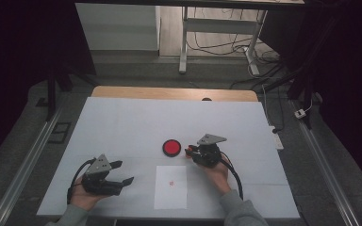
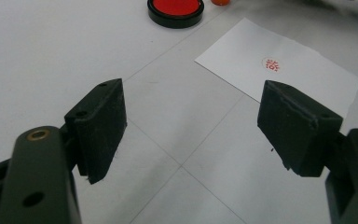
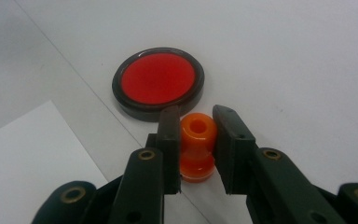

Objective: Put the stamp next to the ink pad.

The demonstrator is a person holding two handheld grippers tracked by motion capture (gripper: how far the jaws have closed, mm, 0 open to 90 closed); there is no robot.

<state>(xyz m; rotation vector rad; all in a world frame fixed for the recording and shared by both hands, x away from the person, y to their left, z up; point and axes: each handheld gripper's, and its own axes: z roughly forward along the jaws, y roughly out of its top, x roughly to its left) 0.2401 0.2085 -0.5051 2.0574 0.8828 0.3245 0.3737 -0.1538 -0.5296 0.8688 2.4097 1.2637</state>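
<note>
Clamped between my right gripper's black jaws, the small orange plastic stamp stands upright just right of the round red ink pad — set down beside it, I judge — while my left gripper idles open.

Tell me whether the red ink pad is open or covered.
Open. The ink pad shows its bare red surface inside the black rim, with no lid on it, just beyond the orange stamp held in the right gripper.
</note>
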